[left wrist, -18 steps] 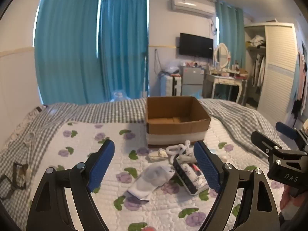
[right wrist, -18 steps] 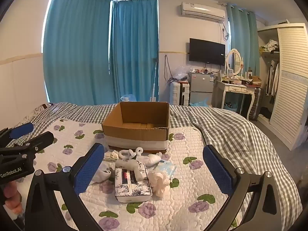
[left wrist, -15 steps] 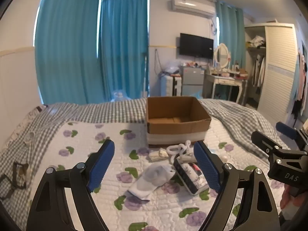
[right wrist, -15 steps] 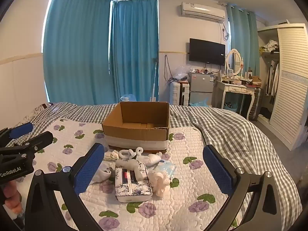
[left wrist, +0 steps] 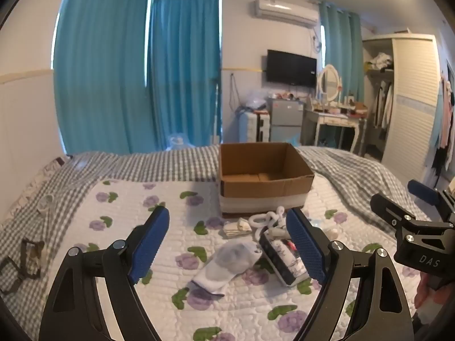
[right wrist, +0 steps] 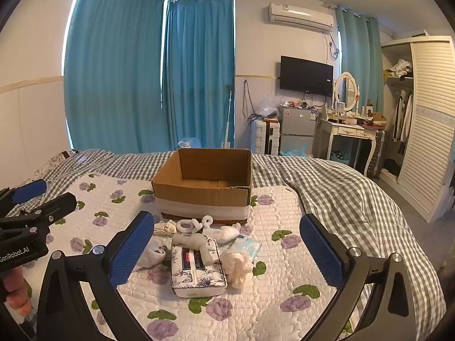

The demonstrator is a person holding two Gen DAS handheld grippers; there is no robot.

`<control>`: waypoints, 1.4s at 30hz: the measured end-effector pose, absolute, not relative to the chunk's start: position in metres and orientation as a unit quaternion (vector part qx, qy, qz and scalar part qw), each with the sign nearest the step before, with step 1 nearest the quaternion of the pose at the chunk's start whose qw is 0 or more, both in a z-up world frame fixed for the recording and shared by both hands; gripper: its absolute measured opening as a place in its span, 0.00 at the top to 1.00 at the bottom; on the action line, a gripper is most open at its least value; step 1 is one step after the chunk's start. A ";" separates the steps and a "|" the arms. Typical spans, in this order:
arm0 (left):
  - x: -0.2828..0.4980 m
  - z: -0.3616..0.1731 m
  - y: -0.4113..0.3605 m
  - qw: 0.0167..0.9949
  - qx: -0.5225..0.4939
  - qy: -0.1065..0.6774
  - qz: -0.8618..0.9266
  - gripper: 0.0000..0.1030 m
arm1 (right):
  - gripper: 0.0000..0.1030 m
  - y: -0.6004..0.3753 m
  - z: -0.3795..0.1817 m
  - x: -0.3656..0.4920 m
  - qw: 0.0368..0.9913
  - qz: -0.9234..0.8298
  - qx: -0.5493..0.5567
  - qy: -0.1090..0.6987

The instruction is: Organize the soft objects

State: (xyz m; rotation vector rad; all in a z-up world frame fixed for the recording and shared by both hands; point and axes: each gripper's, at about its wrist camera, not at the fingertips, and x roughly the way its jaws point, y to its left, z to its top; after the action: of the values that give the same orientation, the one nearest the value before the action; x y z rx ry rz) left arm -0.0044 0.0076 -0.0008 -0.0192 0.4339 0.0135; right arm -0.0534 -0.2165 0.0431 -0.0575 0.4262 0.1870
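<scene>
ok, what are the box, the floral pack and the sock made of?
Box: brown corrugated cardboard, matte, with a ragged front edge and a white band around its base. Floral tissue pack: probably soft printed plastic wrap, slightly glossy. Sock: white knit fabric, limp and creased.

Matt brown cardboard box (right wrist: 203, 189), quilted cloth bedspread (right wrist: 284, 278) (bumpy stitching), knit sock (left wrist: 227, 264), textured blue fingers (right wrist: 130, 250)

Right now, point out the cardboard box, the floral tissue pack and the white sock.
cardboard box (right wrist: 199, 196), right wrist view, front wall.
floral tissue pack (right wrist: 199, 280), right wrist view, near end of top.
white sock (left wrist: 224, 264), left wrist view, middle.
</scene>
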 end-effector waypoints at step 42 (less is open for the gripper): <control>-0.007 -0.005 0.003 0.975 0.000 0.220 0.016 0.17 | 0.00 -0.211 0.041 -0.053 0.972 0.091 -0.035 0.215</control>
State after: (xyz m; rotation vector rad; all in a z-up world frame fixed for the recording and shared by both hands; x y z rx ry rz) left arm -0.0074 0.0026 -0.0047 0.0006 0.4429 0.0315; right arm -0.0532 -0.2115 0.0410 -0.0707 0.4351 0.1842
